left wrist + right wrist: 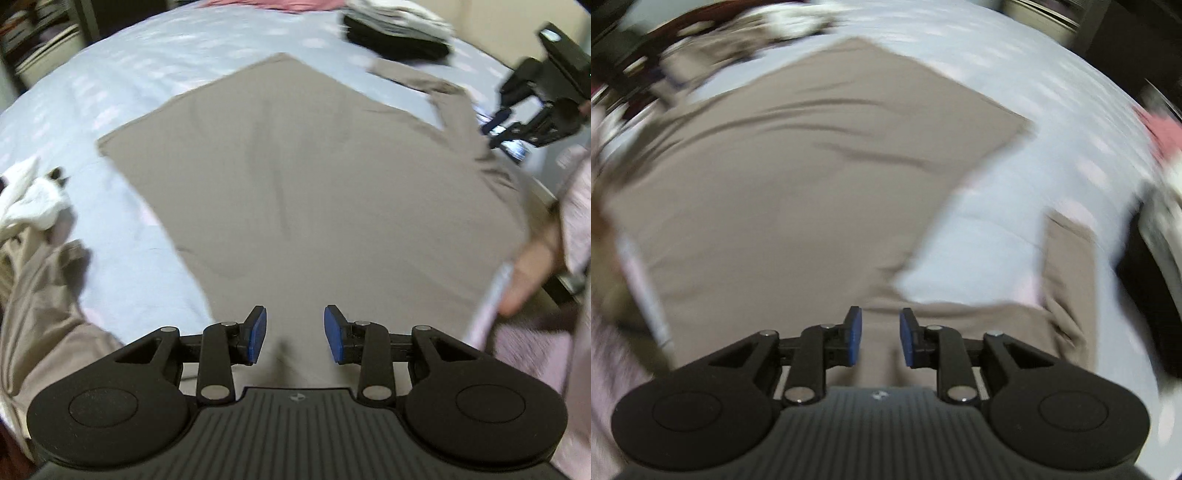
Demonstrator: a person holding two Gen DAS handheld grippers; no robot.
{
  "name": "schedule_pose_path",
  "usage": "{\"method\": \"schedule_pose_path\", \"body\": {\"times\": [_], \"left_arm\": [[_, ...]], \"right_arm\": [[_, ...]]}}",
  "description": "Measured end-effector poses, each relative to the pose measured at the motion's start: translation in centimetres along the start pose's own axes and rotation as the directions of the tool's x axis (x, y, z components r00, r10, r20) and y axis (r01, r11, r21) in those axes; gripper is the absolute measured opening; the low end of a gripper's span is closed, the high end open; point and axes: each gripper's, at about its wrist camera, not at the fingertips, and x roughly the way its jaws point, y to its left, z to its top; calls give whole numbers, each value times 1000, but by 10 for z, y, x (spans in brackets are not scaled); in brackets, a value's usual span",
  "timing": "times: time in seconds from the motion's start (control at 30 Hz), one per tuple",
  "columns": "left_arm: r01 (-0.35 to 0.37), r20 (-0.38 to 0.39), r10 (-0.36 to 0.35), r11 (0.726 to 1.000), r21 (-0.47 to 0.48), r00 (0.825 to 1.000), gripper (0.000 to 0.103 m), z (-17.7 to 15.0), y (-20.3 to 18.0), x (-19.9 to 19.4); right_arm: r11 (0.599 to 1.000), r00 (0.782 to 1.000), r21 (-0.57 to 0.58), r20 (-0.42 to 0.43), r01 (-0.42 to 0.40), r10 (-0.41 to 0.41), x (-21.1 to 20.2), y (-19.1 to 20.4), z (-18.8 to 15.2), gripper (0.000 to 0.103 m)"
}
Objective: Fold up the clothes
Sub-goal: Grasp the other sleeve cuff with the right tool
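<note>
A beige long-sleeved shirt (295, 177) lies spread flat on a pale blue bedsheet (122, 85). My left gripper (294, 334) is open and empty, its blue pads just above the shirt's near edge. The right gripper (517, 129) shows at the far right of the left wrist view, near the shirt's sleeve (454, 110). In the right wrist view the right gripper (880, 338) is open and empty over the shirt (775, 206), with a sleeve (1067, 273) lying to its right. The view is motion blurred.
A stack of folded dark and grey clothes (395, 22) sits at the far edge of the bed. A heap of white and beige clothes (33, 229) lies at the left. A pink garment (273, 3) lies at the back. My hand and pink sleeve (554, 251) are at the right.
</note>
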Motion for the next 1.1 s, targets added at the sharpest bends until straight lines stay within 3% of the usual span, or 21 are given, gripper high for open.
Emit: {"method": "schedule_pose_path", "body": {"times": [0.1, 0.2, 0.27, 0.33, 0.4, 0.53, 0.63, 0.77, 0.83, 0.87, 0.9, 1.0, 1.1], "left_arm": [[-93, -11, 92, 995, -28, 996, 35, 9, 8, 10], [-120, -18, 119, 992, -46, 993, 35, 20, 19, 14], [-130, -15, 129, 990, -59, 992, 35, 30, 21, 19], [-129, -7, 129, 989, -79, 992, 35, 40, 19, 21], [-130, 2, 131, 988, -86, 991, 35, 51, 17, 27], [-122, 9, 123, 989, -81, 992, 35, 71, 11, 38], [-116, 9, 117, 990, -76, 993, 35, 83, 8, 45], [-101, 1, 102, 990, -95, 995, 35, 93, 11, 55], [-103, -3, 103, 989, -105, 995, 35, 98, 13, 60], [-104, -6, 104, 988, -114, 995, 35, 100, 15, 62], [-103, -8, 103, 987, -126, 995, 35, 102, 17, 63], [-87, -2, 88, 983, -164, 996, 35, 106, 23, 65], [-88, 5, 90, 978, -189, 996, 35, 110, 25, 64]], "right_arm": [[973, 995, 213, -3, 94, -95, 0, -45, -7, 25], [904, 982, 394, 6, 169, -186, -4, -86, -16, 25], [862, 968, 460, 17, 214, -249, -5, -107, -17, 26], [853, 960, 466, 28, 235, -280, -4, -117, -16, 29], [859, 958, 452, 36, 239, -285, 1, -121, -12, 42], [839, 952, 473, 6, 268, -307, 20, -134, -5, 44], [779, 951, 570, -15, 261, -308, 32, -162, -8, 43], [700, 968, 684, -34, 205, -251, 46, -187, -18, 43], [677, 978, 716, -38, 171, -207, 54, -190, -21, 41], [671, 982, 725, -38, 154, -185, 57, -190, -22, 29], [666, 986, 733, -38, 139, -164, 59, -189, -22, 7], [706, 985, 692, -45, 149, -164, 54, -174, -14, 5], [705, 986, 698, -3, 123, -169, 36, -161, -2, 4]]}}
